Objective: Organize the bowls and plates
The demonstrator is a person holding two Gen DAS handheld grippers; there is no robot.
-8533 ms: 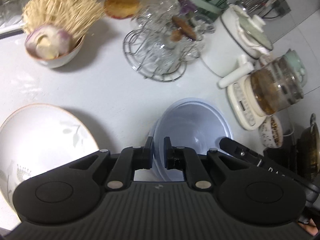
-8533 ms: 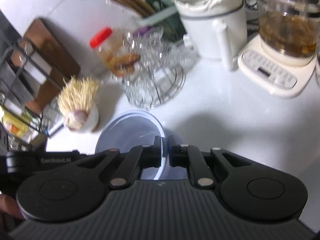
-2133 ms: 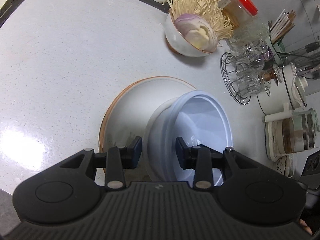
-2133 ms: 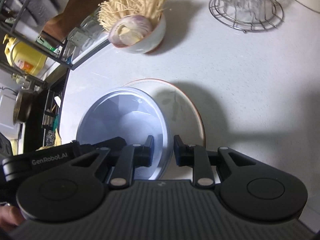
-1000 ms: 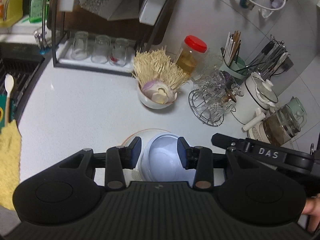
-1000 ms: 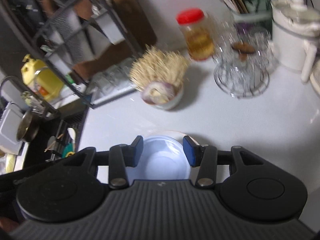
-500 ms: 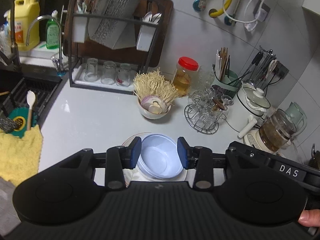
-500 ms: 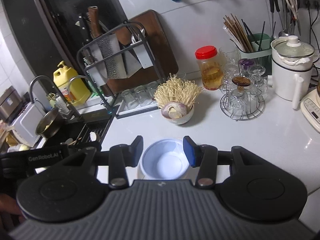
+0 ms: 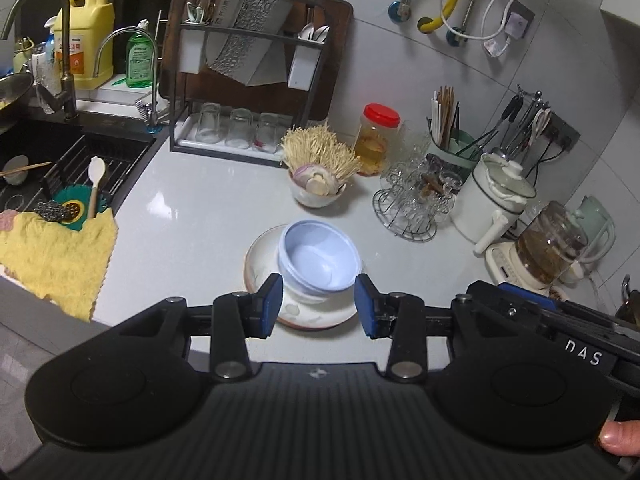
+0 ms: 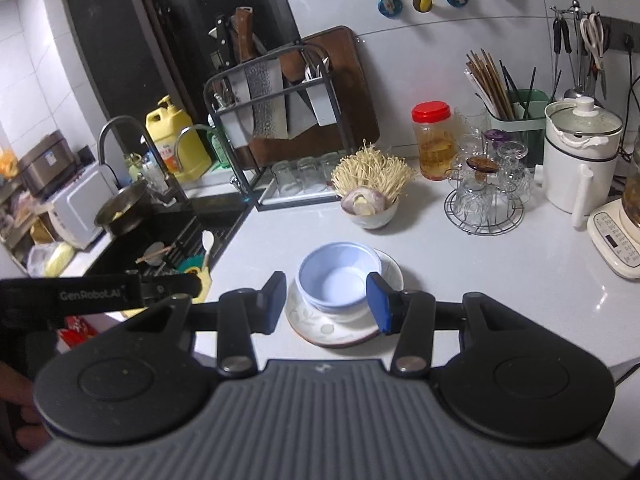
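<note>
Blue bowl (image 9: 318, 256): sits inside the plate, toward its far side as the left wrist view shows it; empty, upright.
Plate (image 9: 262, 252): white with a brownish rim and a leaf print, flat on the white counter (image 9: 192, 216), near the front edge.
Your left gripper (image 9: 319, 306): jaws stand apart with nothing between the pads; bowl and plate lie well beyond the fingertips, untouched.
Your right gripper (image 10: 326, 302): jaws likewise parted and empty, raised above the counter; the same bowl (image 10: 338, 276) on the plate (image 10: 320, 326) shows in the gap, not gripped.
White bowl (image 9: 314, 196): behind the plate, holding enoki mushrooms and a sliced onion; apart from the plate.
Glass rack (image 9: 412, 204): round wire stand with upturned glasses, to the right of the white bowl.
Red-lidded jar (image 9: 376, 140): at the back wall, behind the mushrooms.
Knife rack (image 9: 244, 64): black frame with a cleaver and three glasses on its tray, back left.
Sink (image 9: 52, 160): dark, left of the counter, a yellow cloth (image 9: 56, 256) draped at its front corner.
Kettle and glass pot (image 9: 496, 200): far right of the counter.
Your thumb (image 9: 618, 434): visible at the lower right edge of the left wrist view.
</note>
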